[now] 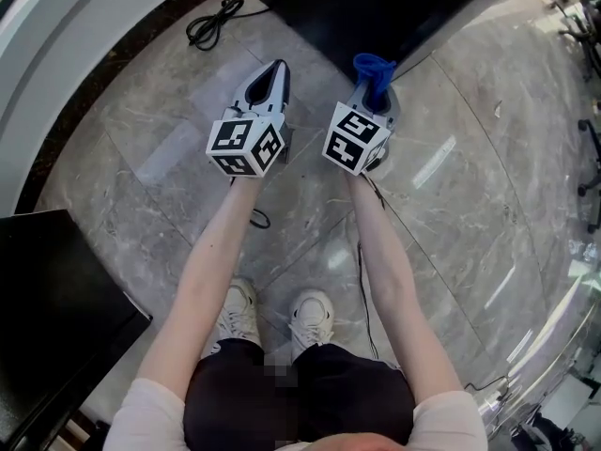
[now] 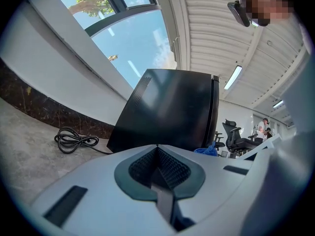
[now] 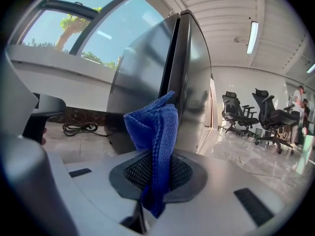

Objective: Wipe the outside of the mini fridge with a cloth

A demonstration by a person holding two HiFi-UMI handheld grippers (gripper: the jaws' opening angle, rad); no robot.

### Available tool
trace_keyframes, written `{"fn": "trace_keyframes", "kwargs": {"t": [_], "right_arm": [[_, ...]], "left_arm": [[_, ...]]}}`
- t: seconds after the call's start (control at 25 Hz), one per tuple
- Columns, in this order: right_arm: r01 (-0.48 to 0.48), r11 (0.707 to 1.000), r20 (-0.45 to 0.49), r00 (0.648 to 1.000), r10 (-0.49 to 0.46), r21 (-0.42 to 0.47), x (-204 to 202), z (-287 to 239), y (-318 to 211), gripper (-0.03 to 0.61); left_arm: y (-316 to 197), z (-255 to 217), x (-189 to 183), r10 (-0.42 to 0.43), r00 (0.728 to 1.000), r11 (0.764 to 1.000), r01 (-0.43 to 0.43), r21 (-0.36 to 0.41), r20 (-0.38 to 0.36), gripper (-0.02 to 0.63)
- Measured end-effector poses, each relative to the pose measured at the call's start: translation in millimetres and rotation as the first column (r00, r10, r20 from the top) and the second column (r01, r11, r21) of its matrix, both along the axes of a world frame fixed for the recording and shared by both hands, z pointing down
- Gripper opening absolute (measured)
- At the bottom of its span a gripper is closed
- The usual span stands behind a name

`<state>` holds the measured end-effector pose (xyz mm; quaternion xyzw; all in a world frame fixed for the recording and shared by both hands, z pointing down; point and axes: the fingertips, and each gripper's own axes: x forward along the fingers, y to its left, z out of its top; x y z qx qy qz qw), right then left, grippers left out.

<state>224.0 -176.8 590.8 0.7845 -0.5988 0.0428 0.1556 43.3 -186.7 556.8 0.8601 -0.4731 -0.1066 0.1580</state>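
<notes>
We've got both grippers held out over the marble floor (image 1: 470, 158), arms stretched forward, shoes (image 1: 310, 313) planted below. The left gripper (image 2: 157, 150) has its fingers clenched together with nothing between them, the mesh pads meeting in a point. It is aimed at the fridge (image 2: 172, 112), a black box standing on the floor at the far side, its dark side panel facing us. Over on the right, the right gripper (image 3: 157, 167) has its fingers grasping the cloth (image 3: 155, 127), a blue one. The cloth is pinched in the middle, so a folded bunch stands up beyond the fingertips and a short tail hangs back toward us. From the right gripper view the bunch sits right in front of the fridge's near corner, where the door edge meets the side. Whether it touches the panel, we cannot tell. In the head view the two grippers ride side by side, close but apart, with the cloth just beside the fridge's near edge. A coiled black cable (image 1: 214, 22) lies on the floor to the left of the fridge, by the curved wall. Far off on the right, office chairs (image 3: 266, 112) stand on the shiny floor.
</notes>
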Motion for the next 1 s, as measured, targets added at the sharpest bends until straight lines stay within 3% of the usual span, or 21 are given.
{"fn": "trace_keyframes", "kwargs": {"t": [0.6, 0.88, 1.0], "right_arm": [[-0.086, 0.995, -0.057, 0.995, 0.083, -0.055, 39, -3, 27, 0.061], [-0.072, 0.997, -0.036, 0.997, 0.071, -0.035, 38, -24, 41, 0.061], [-0.007, 1.0, -0.042, 0.999, 0.006, -0.022, 18, -36, 47, 0.061]], "left_arm": [[13, -25, 5, 0.016, 1.0, 0.999, -0.016, 0.039, -0.002, 0.005], [23, -46, 4, 0.014, 1.0, 0.997, -0.014, 0.07, 0.001, 0.005], [29, -60, 4, 0.017, 1.0, 0.995, -0.018, 0.095, 0.008, 0.005]]}}
